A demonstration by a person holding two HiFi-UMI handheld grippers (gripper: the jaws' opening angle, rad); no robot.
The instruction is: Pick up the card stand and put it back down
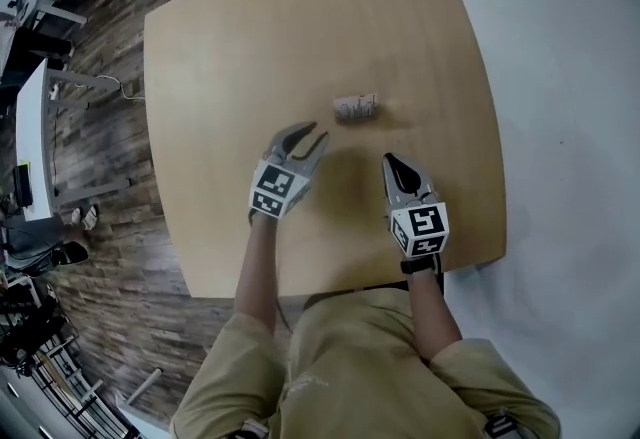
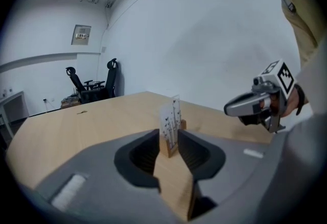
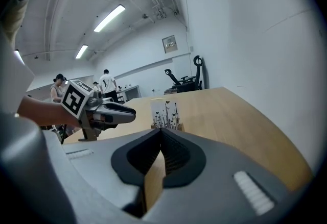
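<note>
Smooth matt wood table (image 1: 400,7); card stand (image 1: 356,109) has a wooden base

A small wooden-based card stand (image 1: 357,109), its white card printed with black plants, stands upright near the middle of the pale wooden table (image 1: 220,57).

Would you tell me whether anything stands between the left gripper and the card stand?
Nothing visible does: only bare light wooden table lies between the left gripper and the small wooden card stand holding a printed white card.
</note>
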